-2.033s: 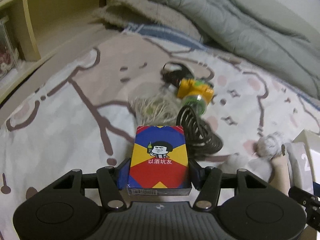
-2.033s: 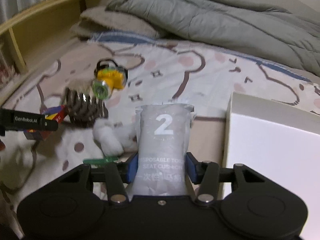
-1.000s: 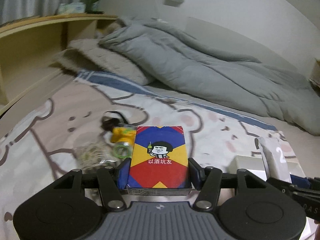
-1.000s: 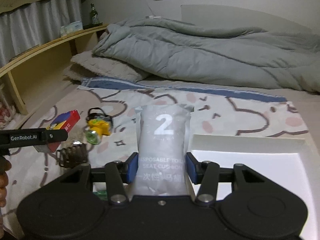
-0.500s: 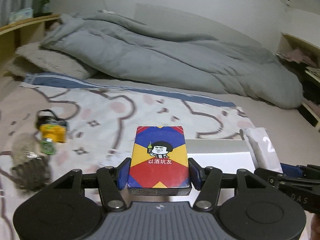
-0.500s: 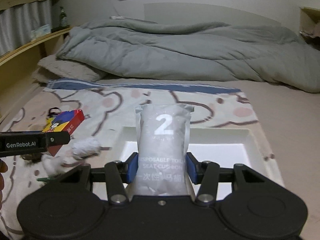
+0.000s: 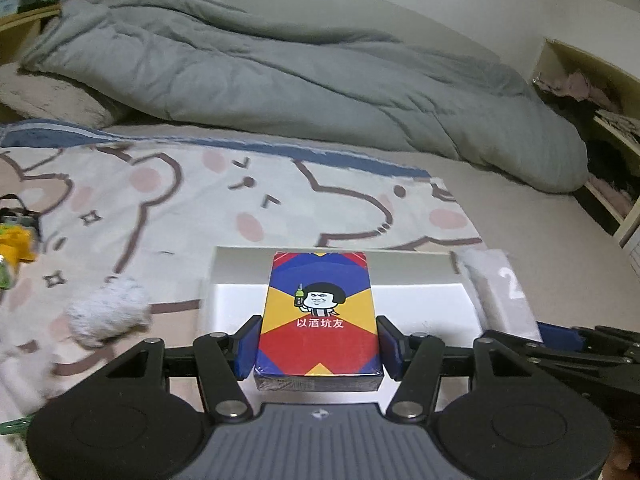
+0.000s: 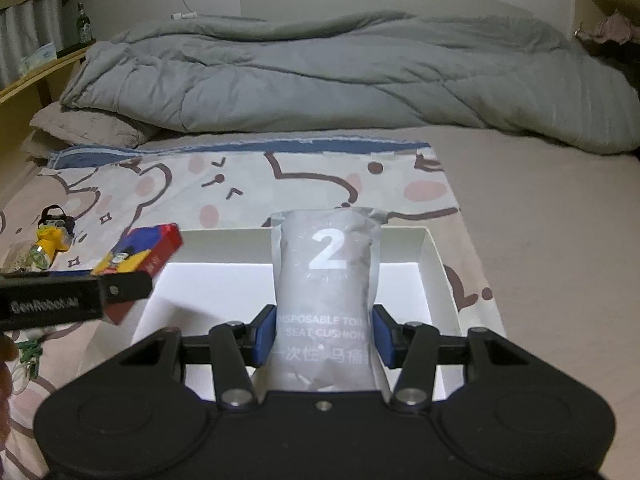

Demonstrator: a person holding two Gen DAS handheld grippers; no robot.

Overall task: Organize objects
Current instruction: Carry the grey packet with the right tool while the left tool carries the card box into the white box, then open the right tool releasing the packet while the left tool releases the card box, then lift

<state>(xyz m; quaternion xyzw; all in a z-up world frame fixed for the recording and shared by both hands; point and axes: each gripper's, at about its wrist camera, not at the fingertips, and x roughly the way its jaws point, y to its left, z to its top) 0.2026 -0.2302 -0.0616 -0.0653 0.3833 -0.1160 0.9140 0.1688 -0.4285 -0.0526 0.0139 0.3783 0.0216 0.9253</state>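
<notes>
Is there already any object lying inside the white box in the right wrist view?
No, the white box shows only its bare white floor; the grey packet is held above it in the jaws of the right gripper.

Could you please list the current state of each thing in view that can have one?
Left gripper: shut on the card box.
Card box: held over the white tray.
Right gripper: shut on the grey packet.
Grey packet: held upright over the tray.
White tray: nothing inside yet.
Yellow headlamp: lying on the blanket.
</notes>
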